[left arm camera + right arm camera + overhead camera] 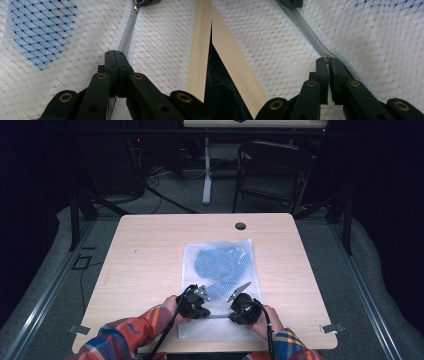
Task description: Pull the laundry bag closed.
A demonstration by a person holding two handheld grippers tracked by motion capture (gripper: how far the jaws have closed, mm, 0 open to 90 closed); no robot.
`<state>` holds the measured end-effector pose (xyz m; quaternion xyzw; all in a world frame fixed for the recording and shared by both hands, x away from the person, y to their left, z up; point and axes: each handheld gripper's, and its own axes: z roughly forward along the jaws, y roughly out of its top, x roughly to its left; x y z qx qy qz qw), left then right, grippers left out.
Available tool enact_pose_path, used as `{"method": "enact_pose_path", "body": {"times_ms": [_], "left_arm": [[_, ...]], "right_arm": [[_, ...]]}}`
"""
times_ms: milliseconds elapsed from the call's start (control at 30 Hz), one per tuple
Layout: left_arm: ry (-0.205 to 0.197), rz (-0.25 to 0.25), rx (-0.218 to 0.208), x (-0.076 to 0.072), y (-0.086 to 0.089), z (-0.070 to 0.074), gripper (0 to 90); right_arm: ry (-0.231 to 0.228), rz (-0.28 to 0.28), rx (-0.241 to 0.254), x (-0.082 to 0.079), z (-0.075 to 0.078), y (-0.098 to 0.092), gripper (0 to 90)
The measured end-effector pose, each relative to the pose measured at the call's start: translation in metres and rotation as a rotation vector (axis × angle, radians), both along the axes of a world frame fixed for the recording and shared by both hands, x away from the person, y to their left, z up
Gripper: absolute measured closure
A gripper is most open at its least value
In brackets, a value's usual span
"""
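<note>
High view: light wooden table bearing a white mesh zip bag, laid flat at the centre toward the person's edge, with a blue fabric item visible through the netting in its far half. A grey zipper runs across the bag's near end between the two tools. Left gripper, jaws clamped shut on the zipper tape, as seen in the left gripper view. Right gripper, jaws closed on the small metal zipper pull in the right gripper view. Plaid sleeves enter from below.
</note>
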<state>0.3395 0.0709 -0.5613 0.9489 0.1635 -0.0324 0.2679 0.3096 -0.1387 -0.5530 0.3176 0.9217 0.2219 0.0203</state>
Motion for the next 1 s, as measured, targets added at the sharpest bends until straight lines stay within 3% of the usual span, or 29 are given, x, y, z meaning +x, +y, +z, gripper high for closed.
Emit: {"method": "enact_pose_path", "body": {"times_ms": [600,867,1000], "left_arm": [[0.000,0.001,-0.001,0.000,0.000,0.000,90.0],[-0.024,-0.013,0.037,-0.001,-0.002,0.003,90.0],[-0.031,-0.002,0.014,-0.001,-0.006,0.004,90.0]], "right_arm": [[0.002,-0.039,-0.017,-0.001,0.001,-0.018,86.8],[-0.001,-0.035,-0.019,0.000,-0.001,-0.016,86.8],[0.000,-0.037,-0.013,0.000,-0.001,-0.015,86.8]]}}
